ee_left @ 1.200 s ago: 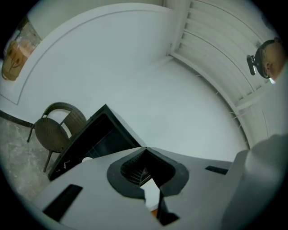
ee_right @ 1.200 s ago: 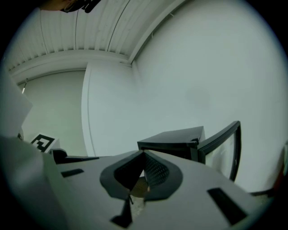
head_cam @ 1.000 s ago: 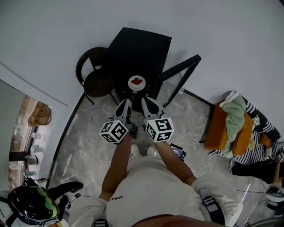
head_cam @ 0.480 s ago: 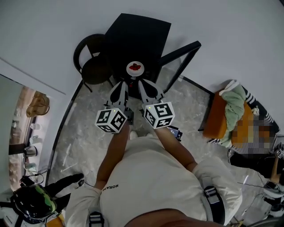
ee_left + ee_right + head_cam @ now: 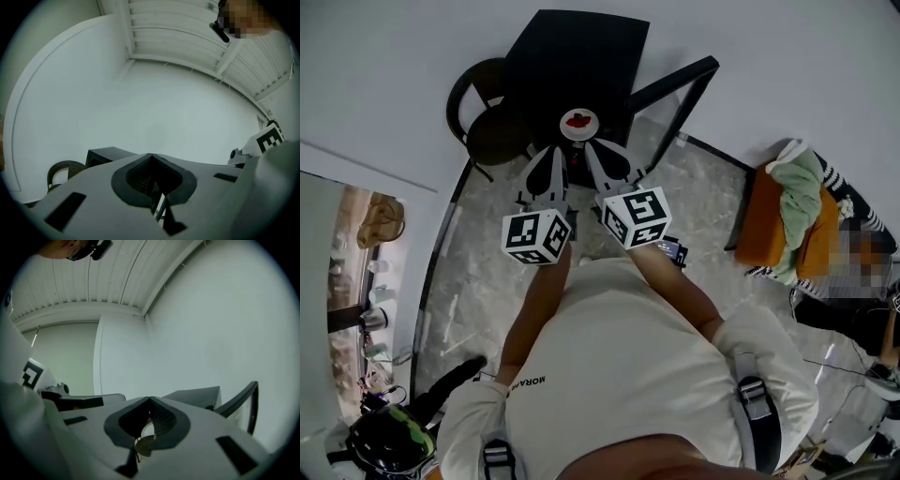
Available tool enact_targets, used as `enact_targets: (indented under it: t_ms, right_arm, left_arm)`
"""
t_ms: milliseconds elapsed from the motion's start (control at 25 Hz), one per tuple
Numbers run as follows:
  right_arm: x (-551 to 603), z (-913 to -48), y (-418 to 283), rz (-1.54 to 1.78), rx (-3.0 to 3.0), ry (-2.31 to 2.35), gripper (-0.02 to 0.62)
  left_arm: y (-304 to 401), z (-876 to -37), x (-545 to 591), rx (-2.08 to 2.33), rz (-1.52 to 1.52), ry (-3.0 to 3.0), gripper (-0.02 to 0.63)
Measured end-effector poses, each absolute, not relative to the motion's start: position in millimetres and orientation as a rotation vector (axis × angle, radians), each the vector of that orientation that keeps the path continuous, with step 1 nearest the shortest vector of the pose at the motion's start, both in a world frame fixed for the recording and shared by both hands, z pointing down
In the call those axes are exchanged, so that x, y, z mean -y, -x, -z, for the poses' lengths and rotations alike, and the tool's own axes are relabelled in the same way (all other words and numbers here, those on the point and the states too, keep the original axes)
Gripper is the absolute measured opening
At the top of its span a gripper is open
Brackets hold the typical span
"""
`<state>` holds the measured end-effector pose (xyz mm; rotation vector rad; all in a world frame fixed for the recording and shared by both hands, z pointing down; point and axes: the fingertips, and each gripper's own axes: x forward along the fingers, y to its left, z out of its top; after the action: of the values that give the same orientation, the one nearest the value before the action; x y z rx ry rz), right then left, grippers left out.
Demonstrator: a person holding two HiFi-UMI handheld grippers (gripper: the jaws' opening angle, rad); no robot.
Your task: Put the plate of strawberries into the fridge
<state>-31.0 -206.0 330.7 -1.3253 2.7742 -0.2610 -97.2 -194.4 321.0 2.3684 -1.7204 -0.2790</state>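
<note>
The small white plate of red strawberries (image 5: 566, 127) lies just ahead of both grippers. The left gripper (image 5: 559, 150) and right gripper (image 5: 590, 147) sit side by side, each with its jaws closed on the plate's near rim.

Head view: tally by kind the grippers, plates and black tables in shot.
grippers: 2 (left gripper, right gripper)
plate of strawberries: 1
black table: 1
total: 4

"MORA" lettering on the person's shirt (image 5: 528, 382), partly legible
</note>
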Motion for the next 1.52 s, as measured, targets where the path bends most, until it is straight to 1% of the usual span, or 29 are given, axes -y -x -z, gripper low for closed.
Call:
enact_targets:
  t_ms: [440,680,1520]
  right_arm:
    - [190,-339,22,0.224,-2.78,1.305,0.014]
    - [194,-331,41,0.155,-2.806,1.297,0.014]
    - [184,-342,30,0.155,-2.815,1.301,0.012]
  left_arm:
    - [75,-331,177,1.851,0.065,-2.469,0.002]
    - [89,-338,188,1.825,0.072,-2.435,0.002]
    - [76,-347,179,1.835,0.04,-2.429,0.002]
